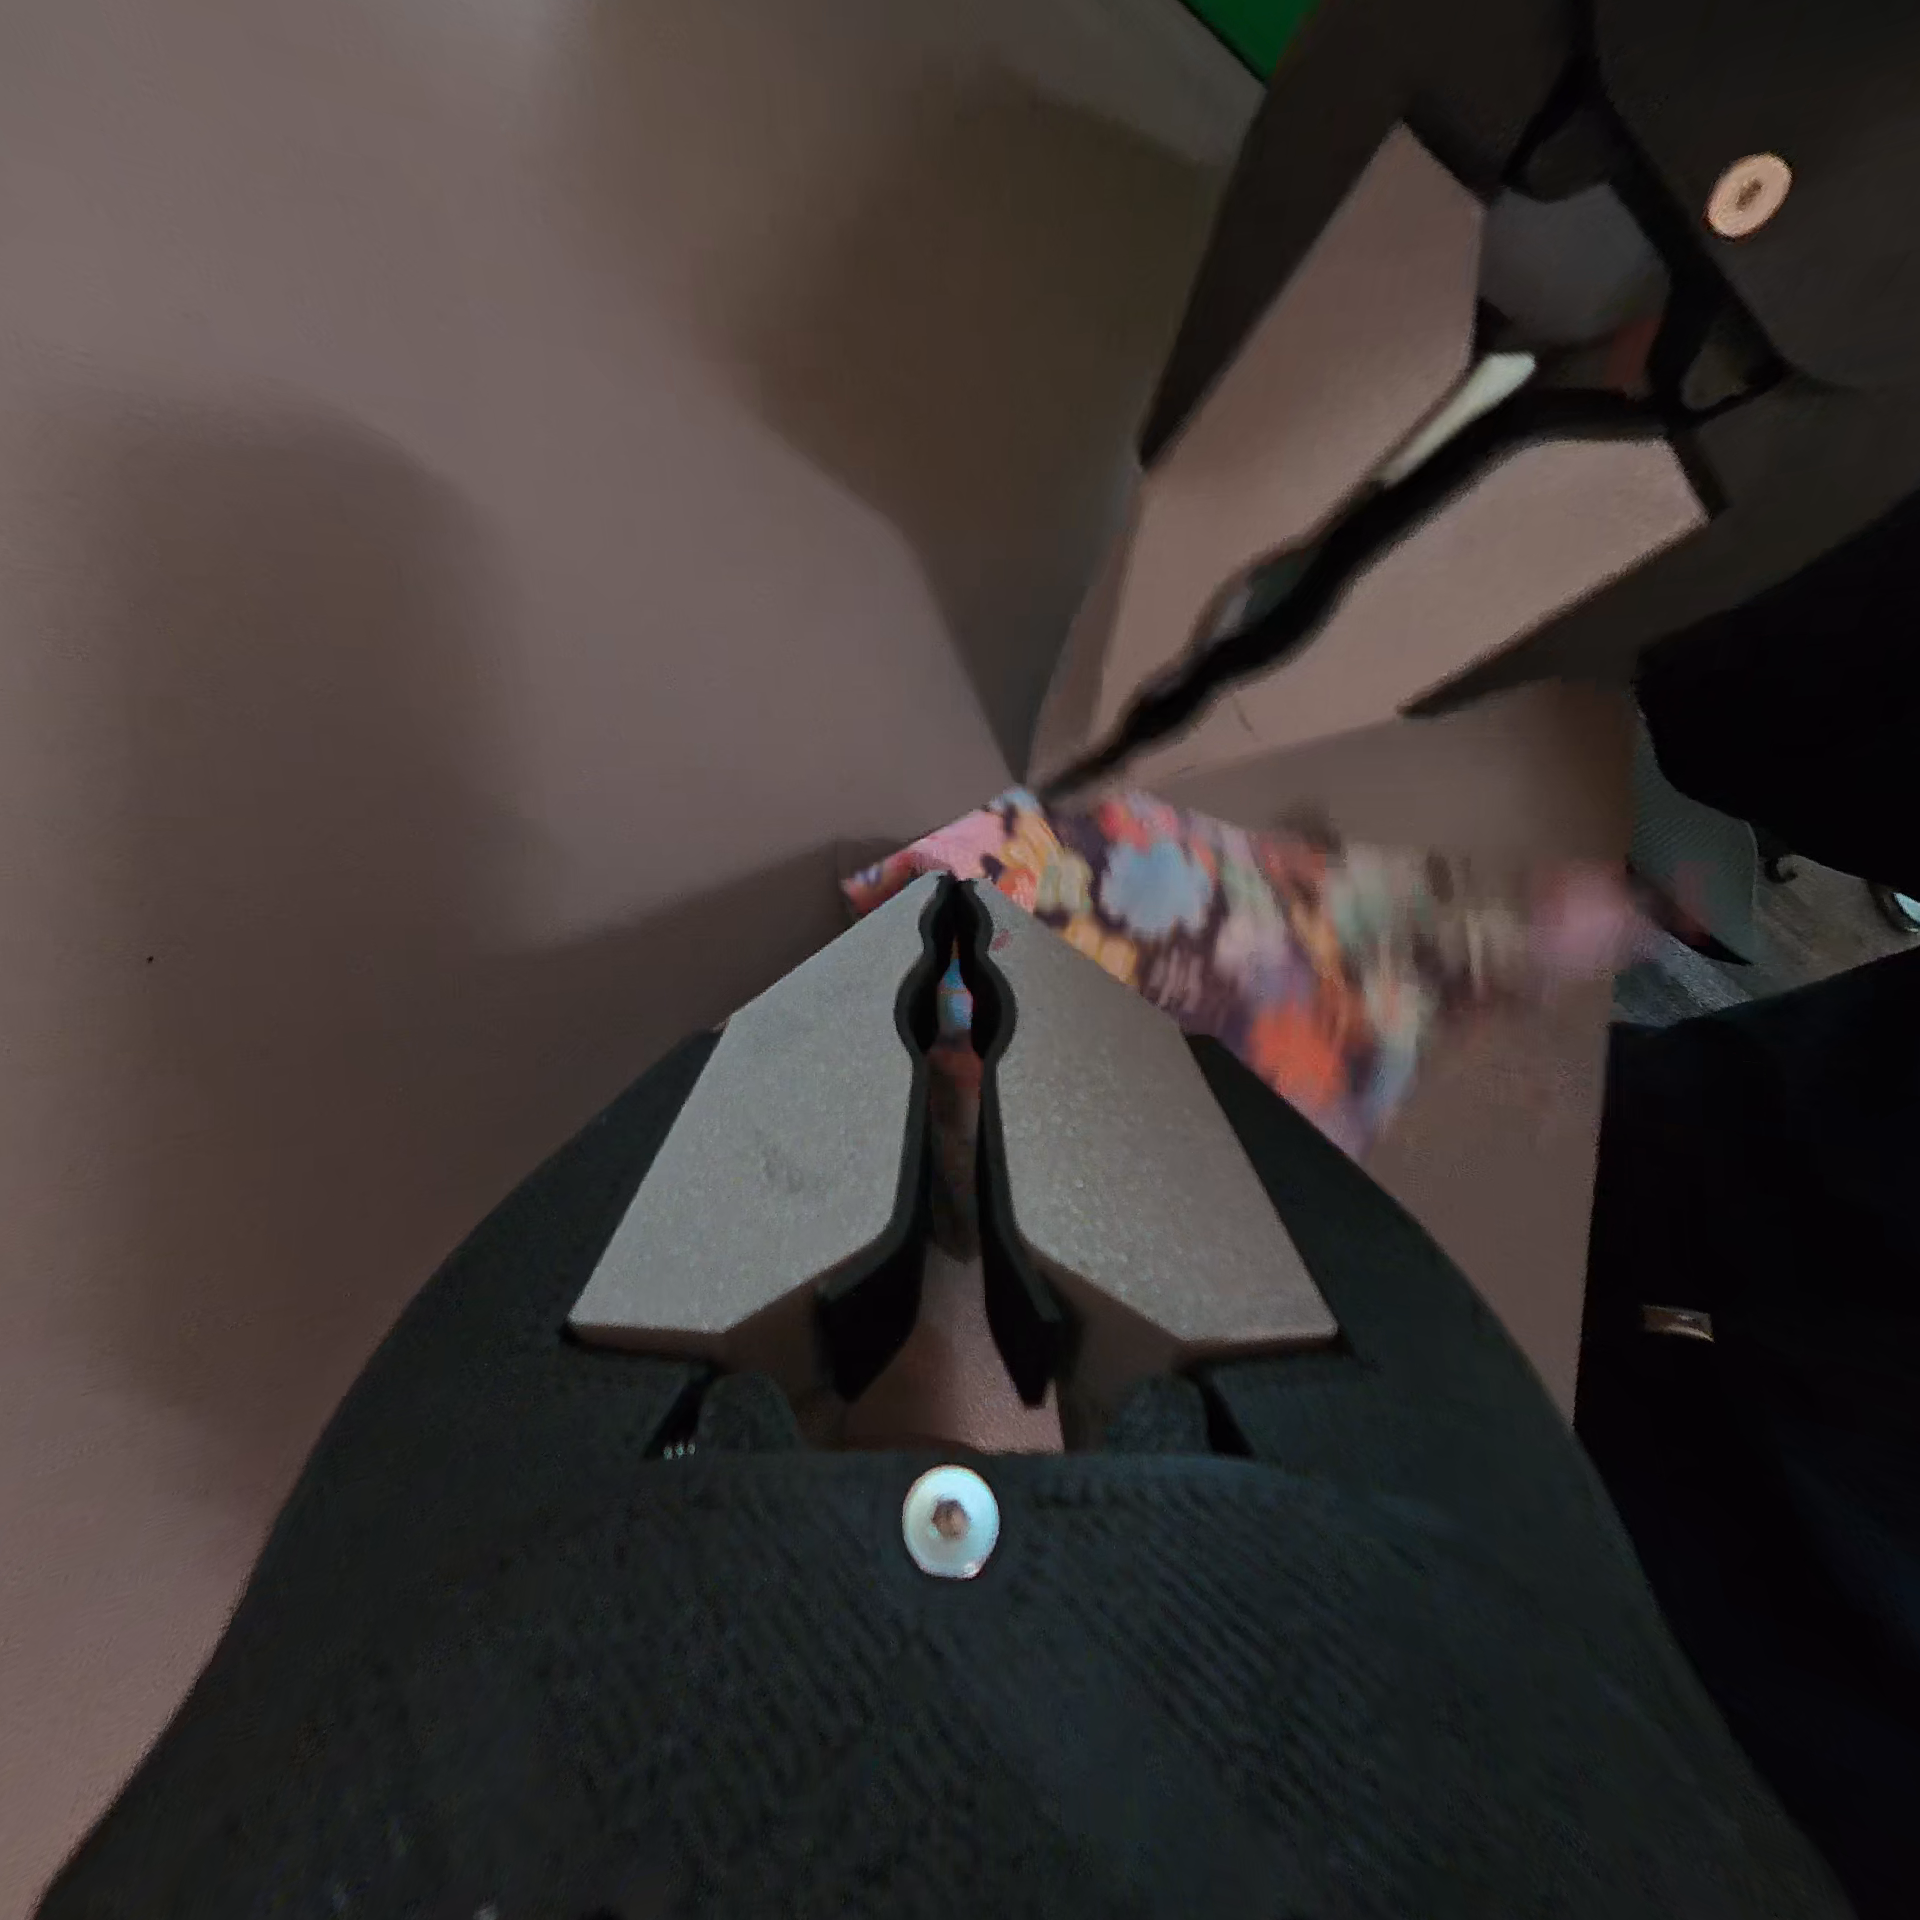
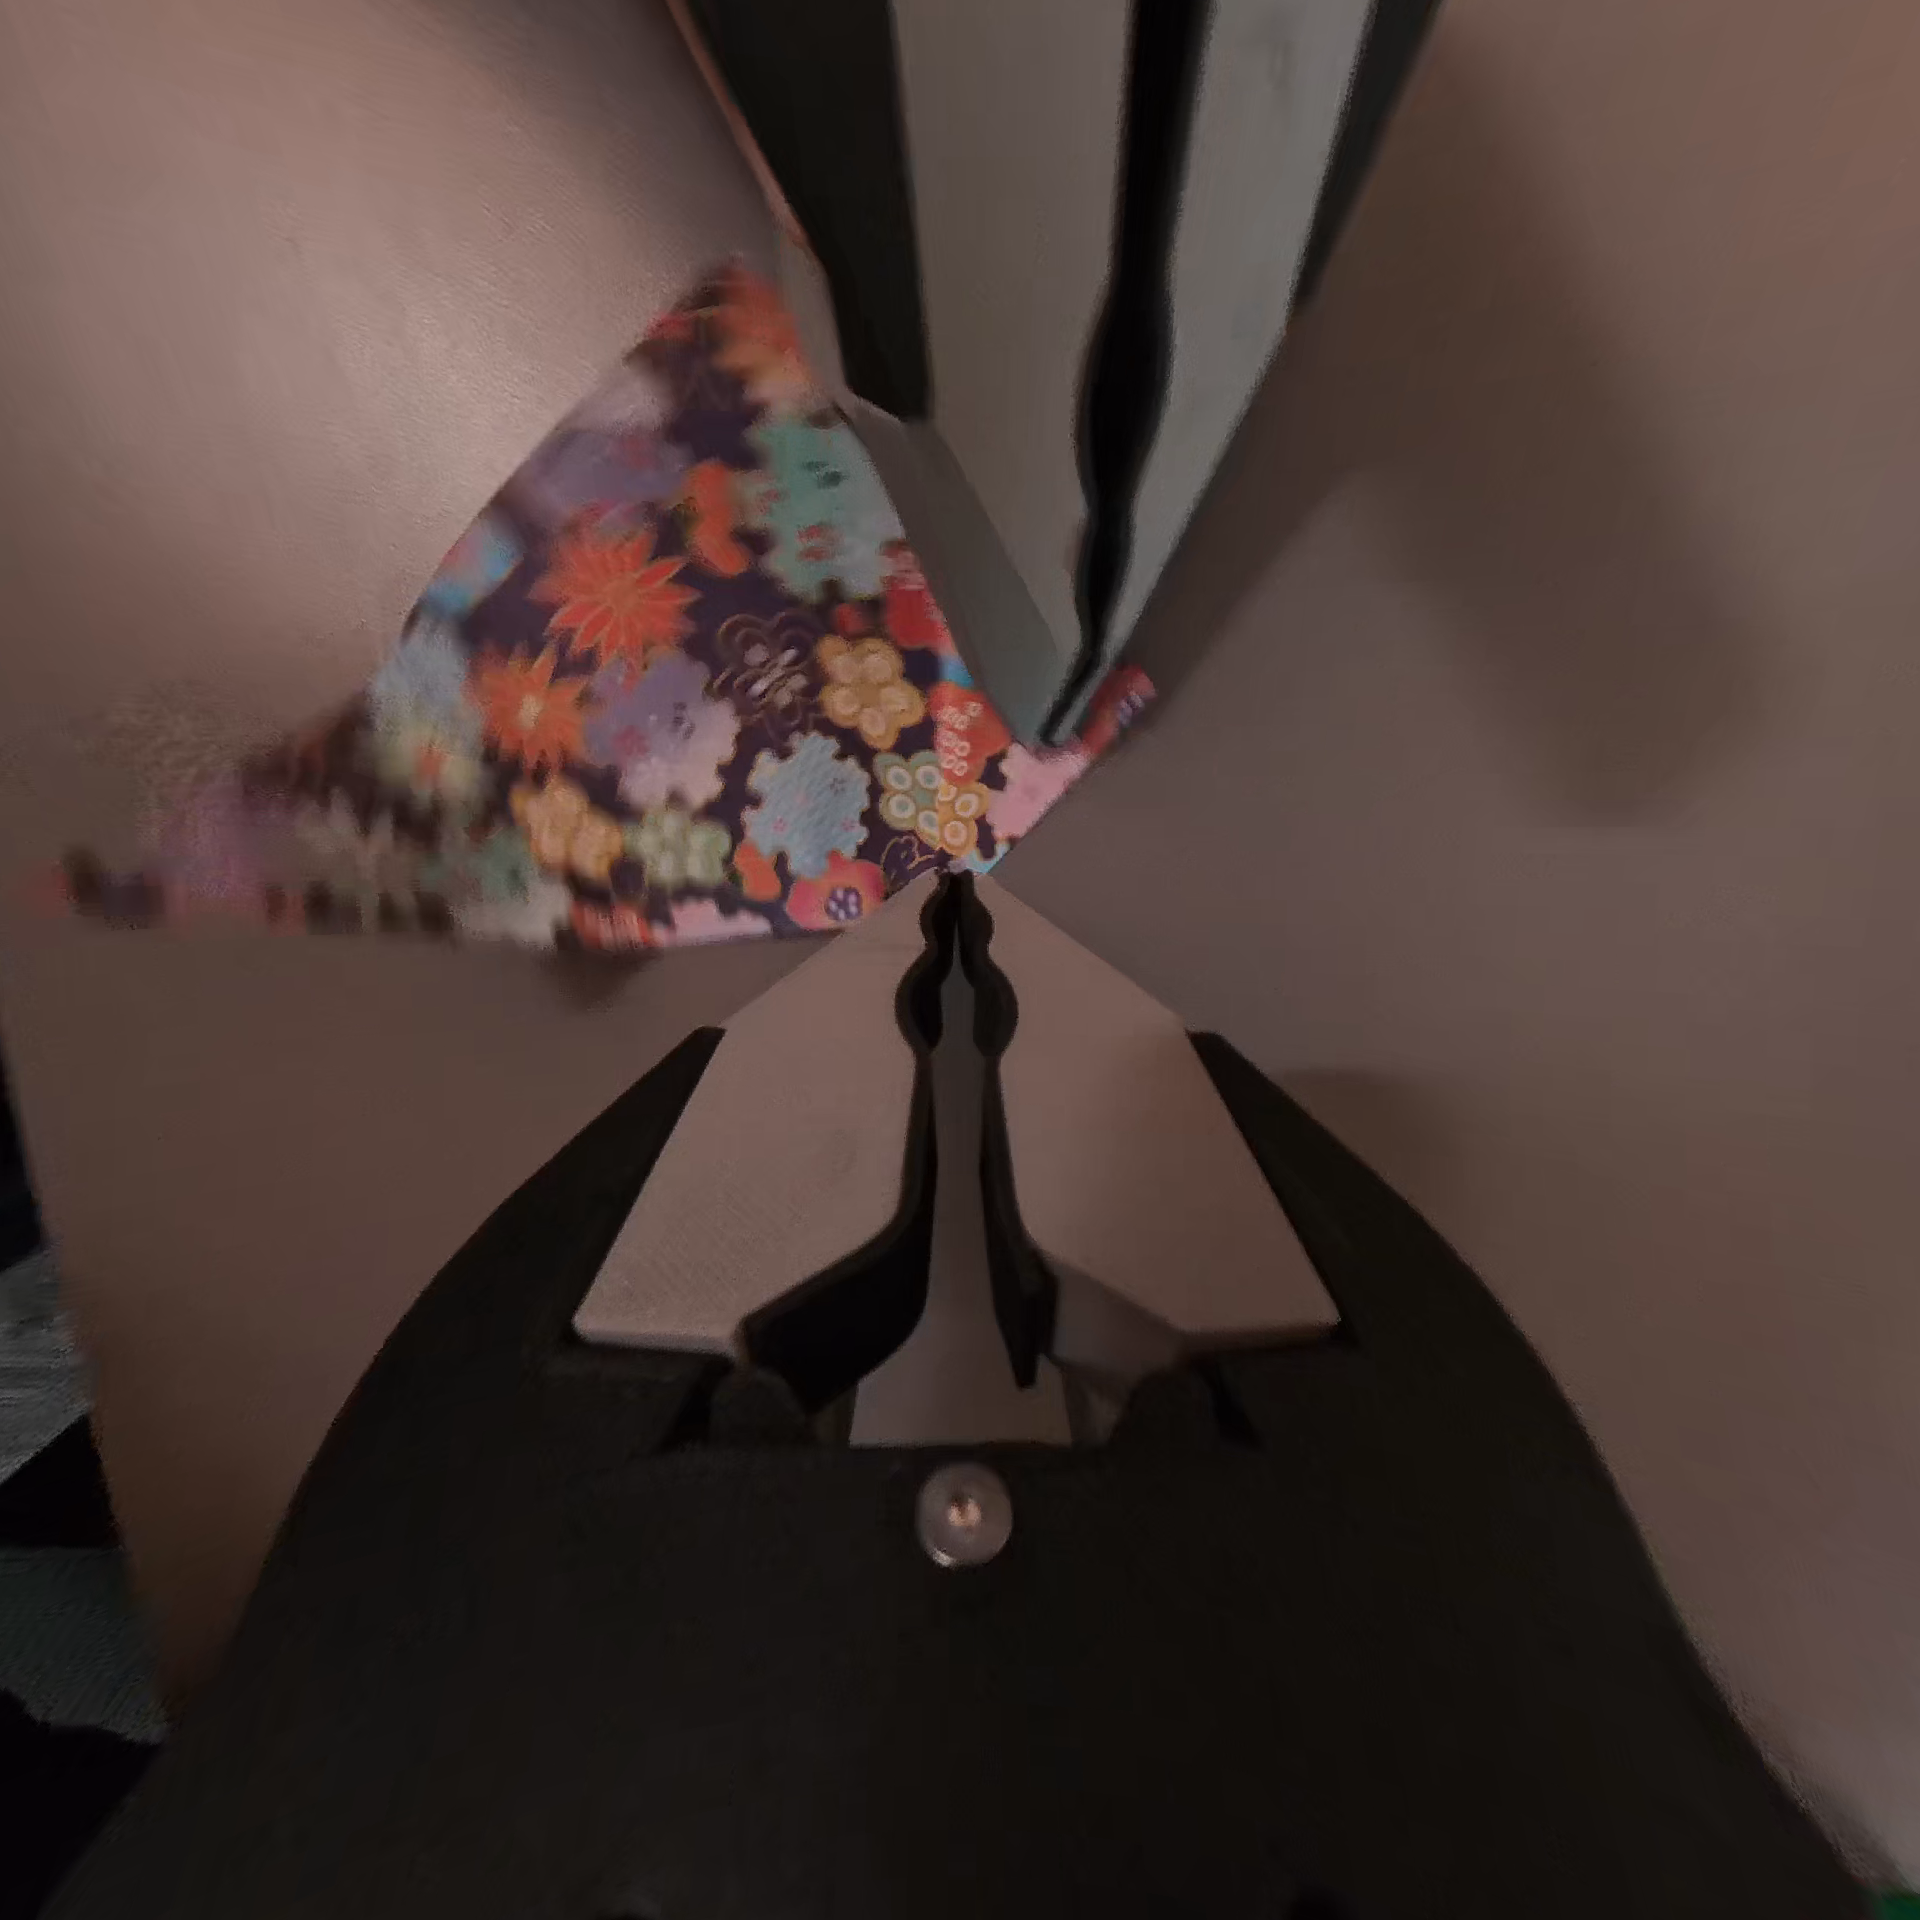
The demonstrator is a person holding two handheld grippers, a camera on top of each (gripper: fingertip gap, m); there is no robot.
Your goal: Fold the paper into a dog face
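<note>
The paper (image 2: 665, 686) has a dark floral pattern and forms a triangle on the brown table (image 2: 1455, 935). It also shows in the left wrist view (image 1: 1195, 904), blurred toward the right. My left gripper (image 1: 954, 896) is shut on one corner of the paper, and a strip of pattern shows between its jaws. In the right wrist view it comes down from the top (image 2: 1062, 727). My right gripper (image 2: 956, 883) is shut, with its tips pinched on the paper's near corner. In the left wrist view it reaches in from the upper right (image 1: 1049, 784).
The table's edge runs down the right of the left wrist view, with grey floor (image 1: 1704, 987) beyond it. A dark sleeve (image 1: 1766, 1247) sits at the right. A green object (image 1: 1236, 26) shows at the top edge. Grey floor (image 2: 42, 1371) shows at the left. My two grippers' fingertips are within a few centimetres of each other.
</note>
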